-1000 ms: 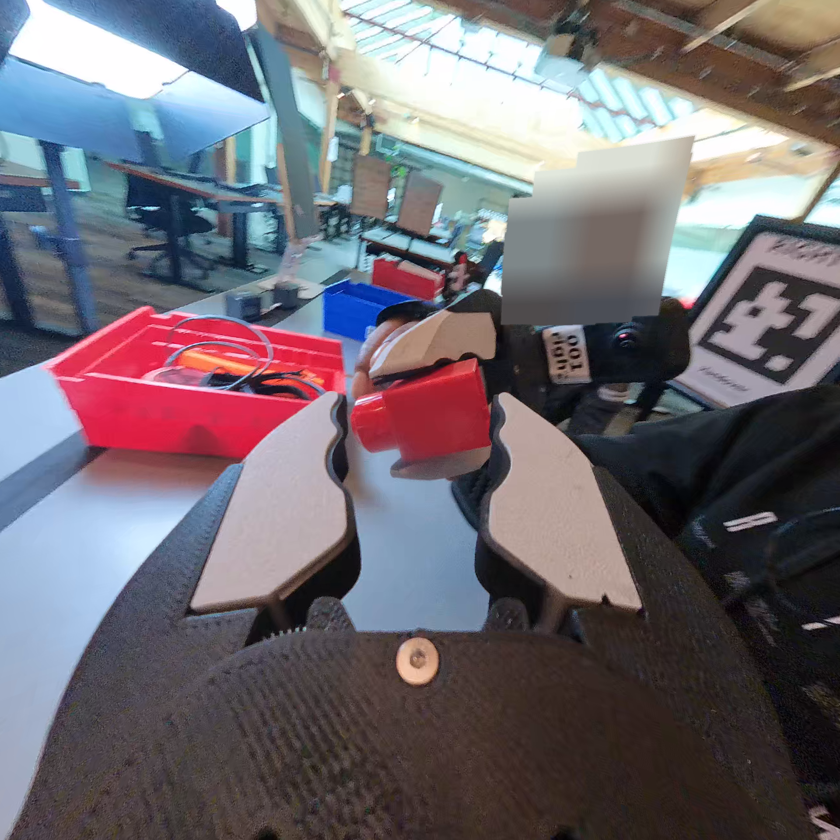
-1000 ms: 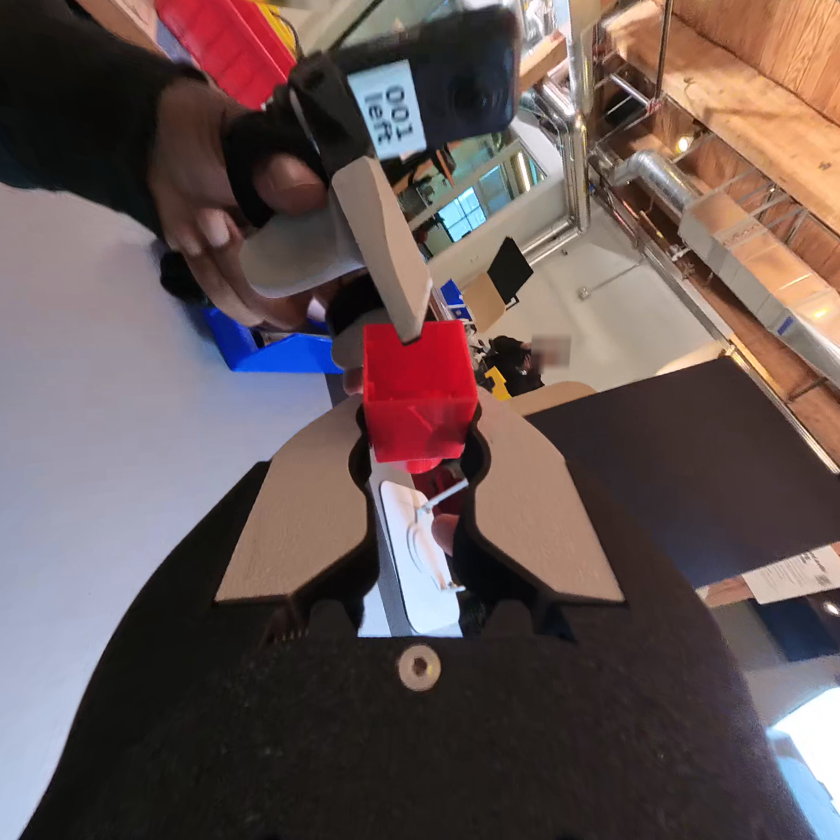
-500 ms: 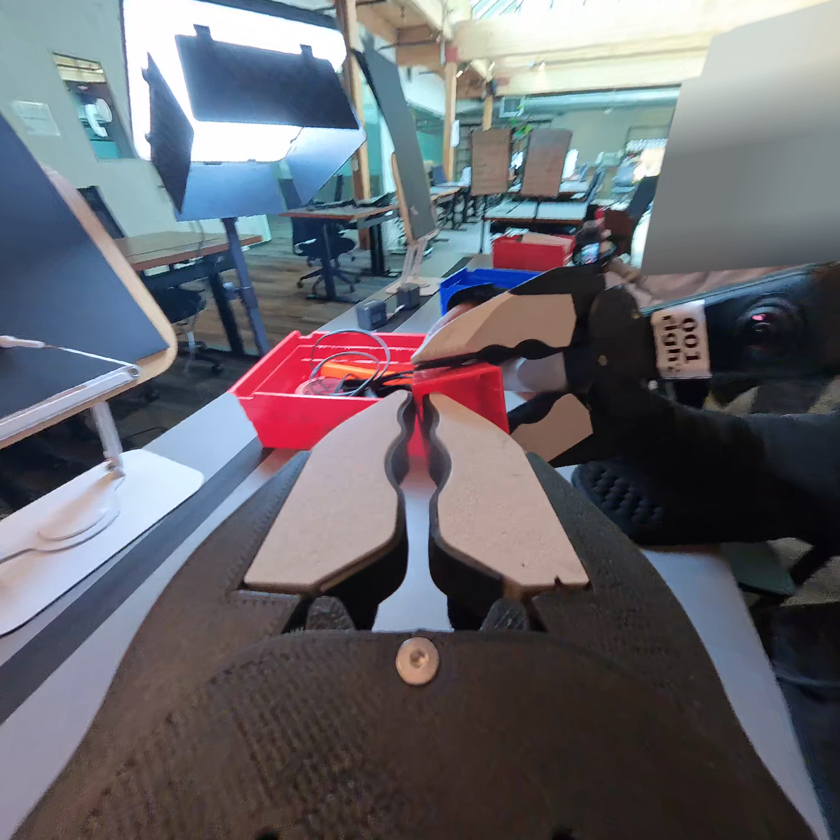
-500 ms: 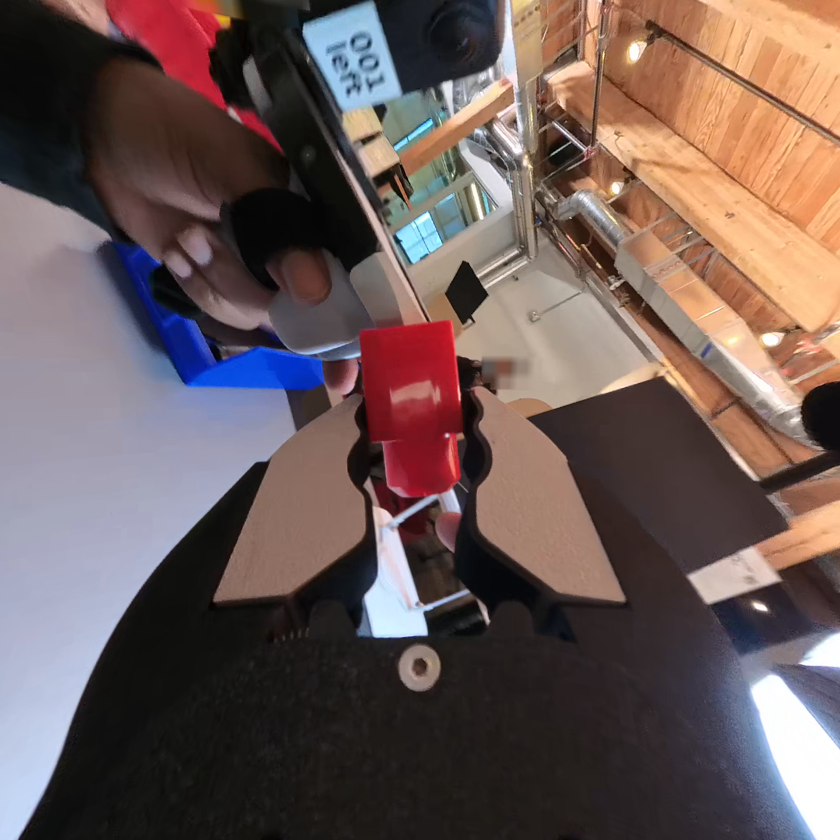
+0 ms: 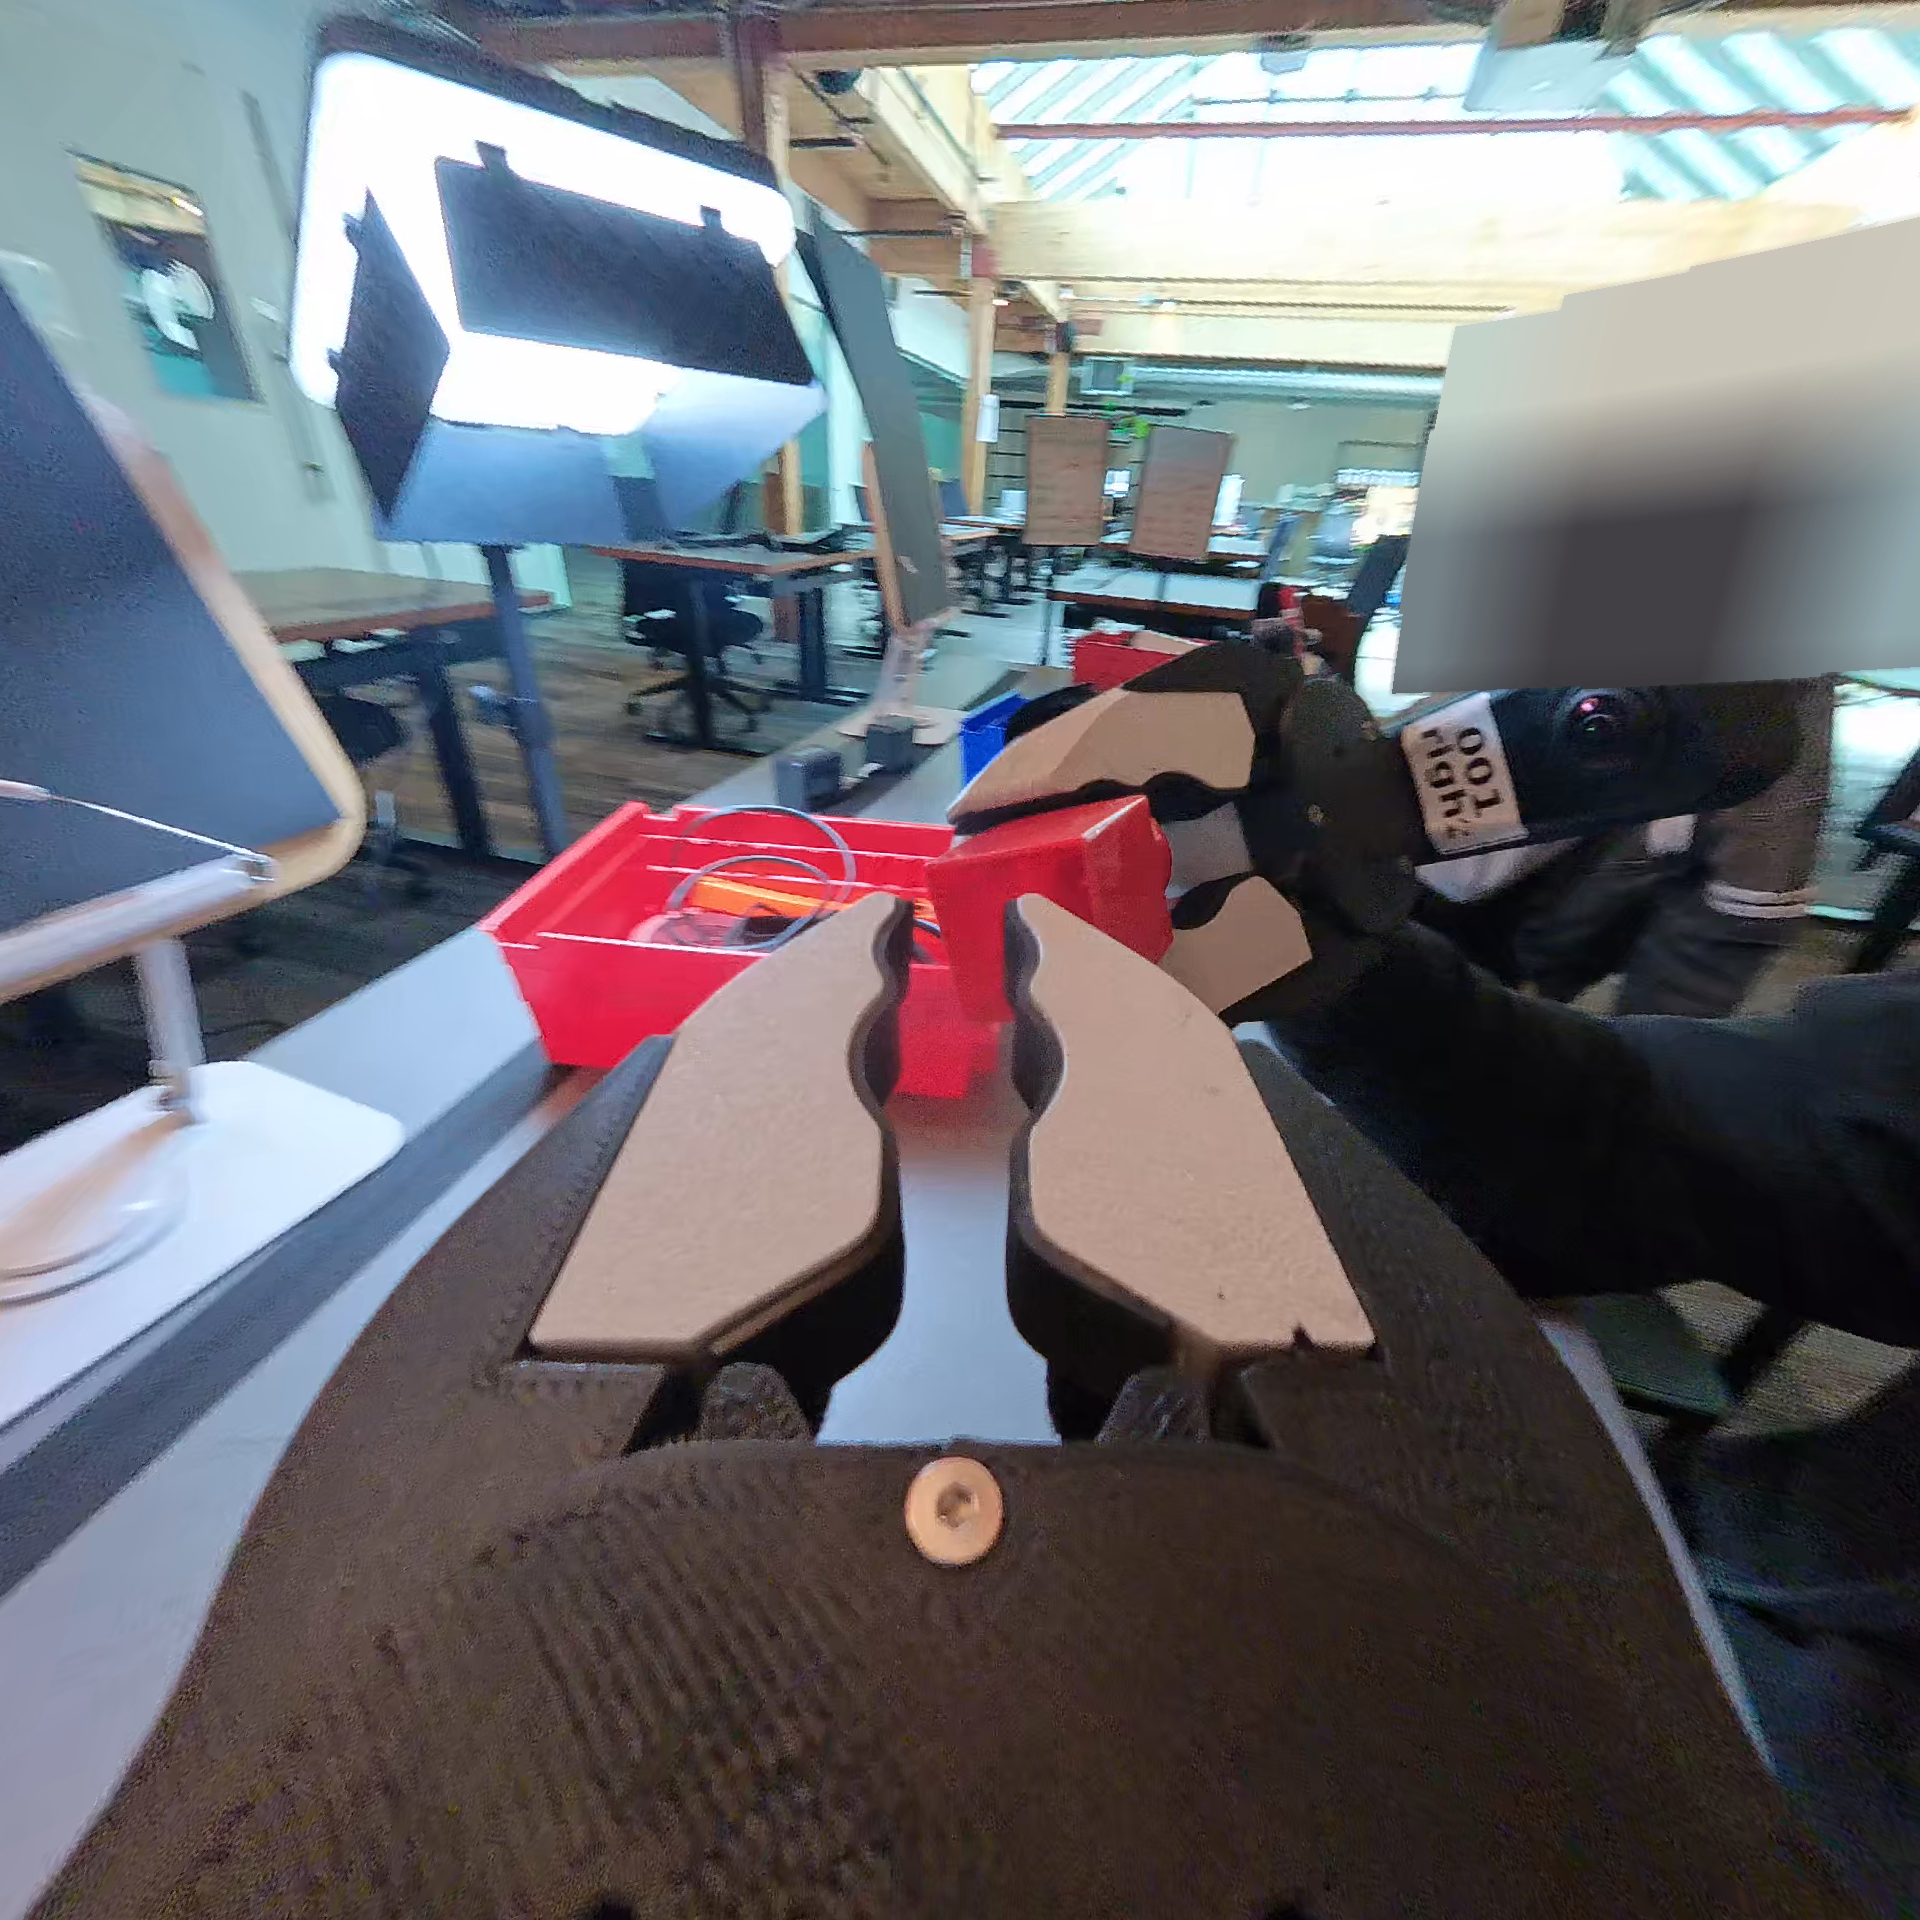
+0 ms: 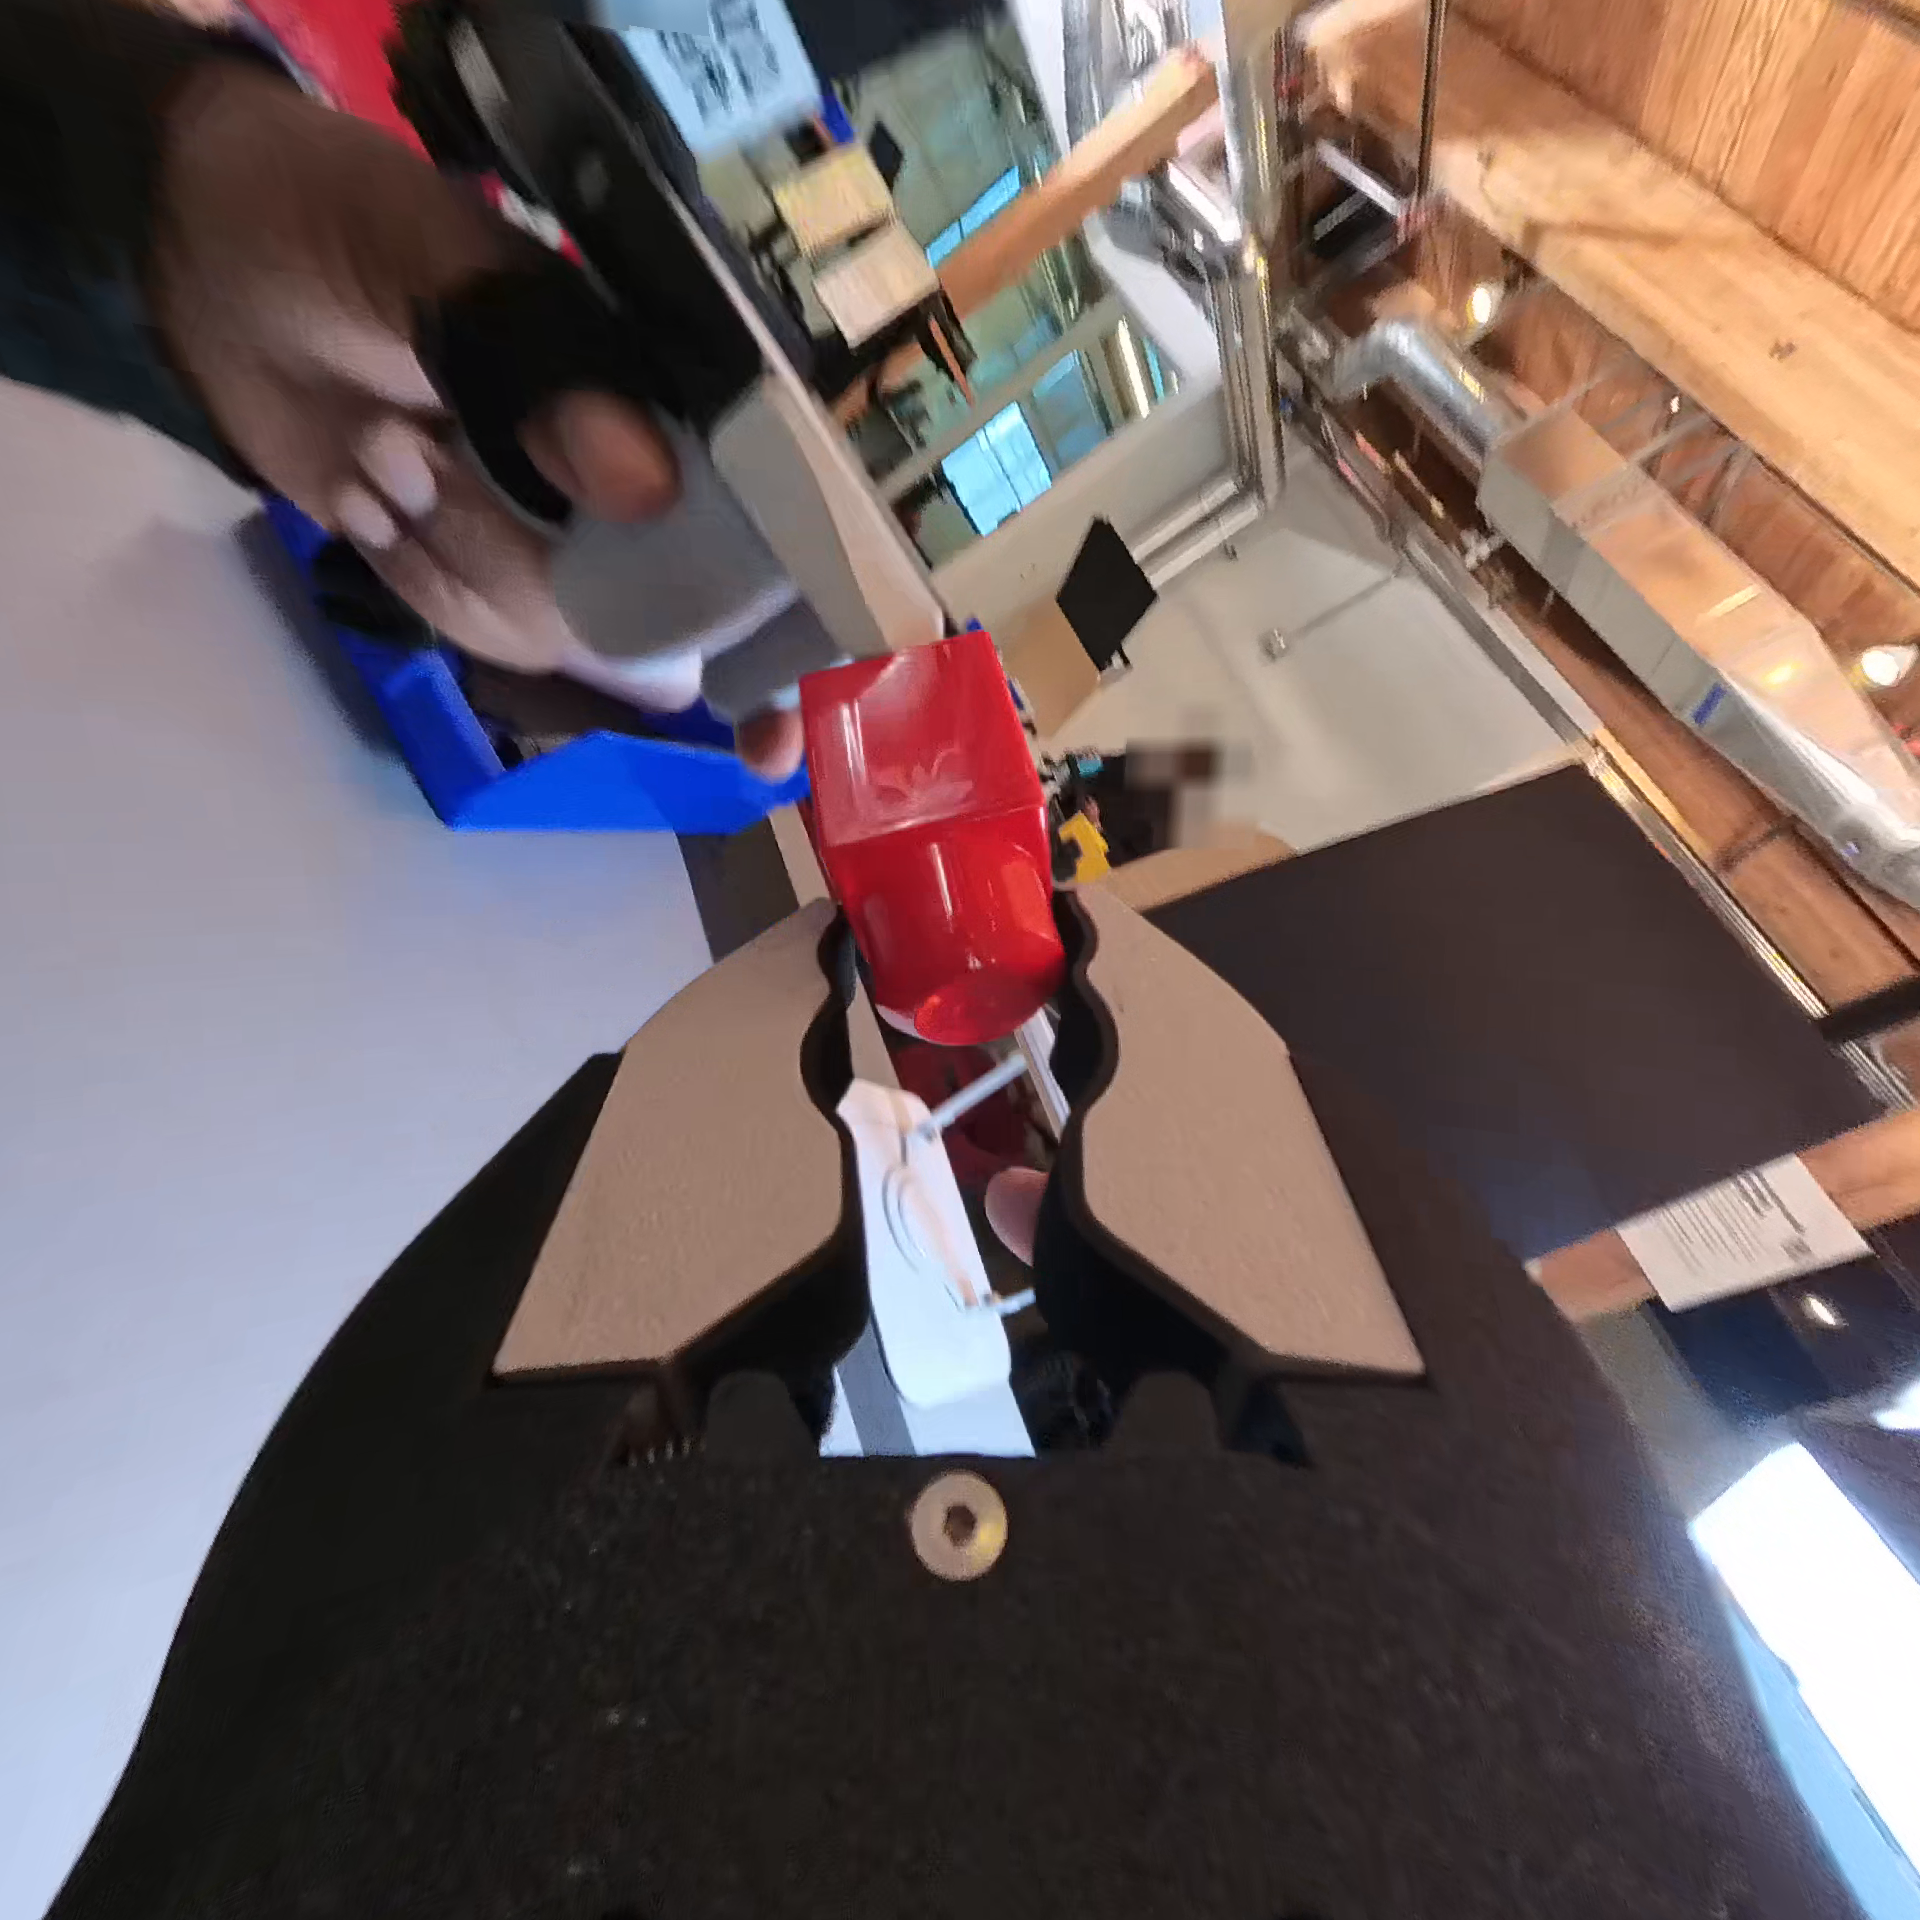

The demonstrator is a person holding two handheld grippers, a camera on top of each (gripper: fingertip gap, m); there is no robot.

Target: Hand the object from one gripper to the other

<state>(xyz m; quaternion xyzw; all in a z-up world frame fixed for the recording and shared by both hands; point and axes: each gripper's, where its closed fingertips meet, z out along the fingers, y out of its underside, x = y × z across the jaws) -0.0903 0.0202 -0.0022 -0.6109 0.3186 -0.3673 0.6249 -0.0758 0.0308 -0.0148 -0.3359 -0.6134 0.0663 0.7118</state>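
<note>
Centre frame: right claw [image 6: 951, 914] grips red block [image 6: 925, 821] | left claw [image 5: 951, 914] slightly parted, empty | handover looks done; next, separate.

Left gripper [image 5: 954, 914] held low, its two fingers a little apart with nothing between them, right gripper [image 6: 951, 914] tipped on its side, fingers squeezed tight, bare hand [image 6: 343, 395] behind the left one
</note>
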